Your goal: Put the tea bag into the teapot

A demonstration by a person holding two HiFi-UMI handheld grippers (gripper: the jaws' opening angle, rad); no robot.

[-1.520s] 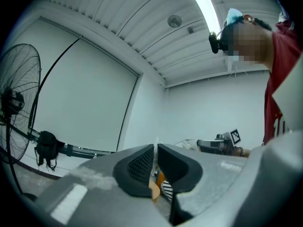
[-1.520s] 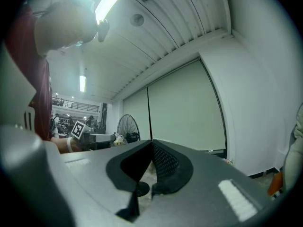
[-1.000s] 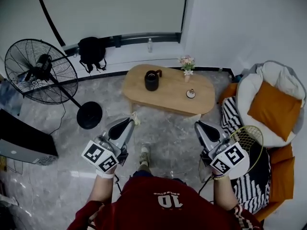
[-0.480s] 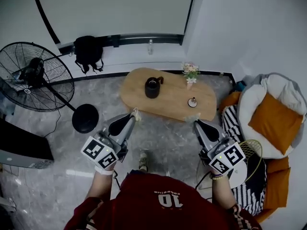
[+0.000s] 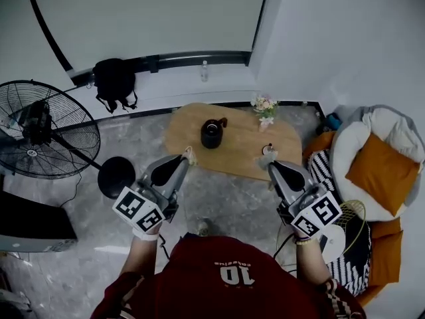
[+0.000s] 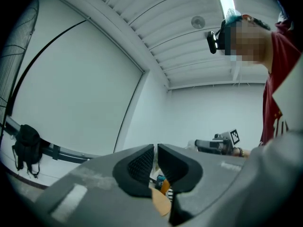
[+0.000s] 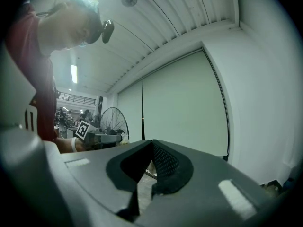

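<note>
A dark teapot [image 5: 212, 133] with a handle stands on the oval wooden table [image 5: 192, 118], toward its left half. My left gripper [image 5: 186, 159] is held level just short of the table's near edge, shut on a small pale tea bag [image 5: 189, 153] that sticks out at its tip. In the left gripper view its pads [image 6: 143, 161] stand almost together with a thin pale strip between them. The tea bag [image 7: 124, 137] also shows in the right gripper view. My right gripper [image 5: 271, 167] is shut with nothing in it, at the table's near right edge.
A small flower vase [image 5: 265, 105] and a little round item [image 5: 267, 150] stand on the table's right half. A big floor fan [image 5: 40, 128] is at the left, a black bag [image 5: 113, 78] by the wall, and a chair with an orange cushion [image 5: 378, 168] at the right.
The table has come closer to both grippers; their tips were well short of it and are now at its near edge. The tea bag stays in the left gripper.
</note>
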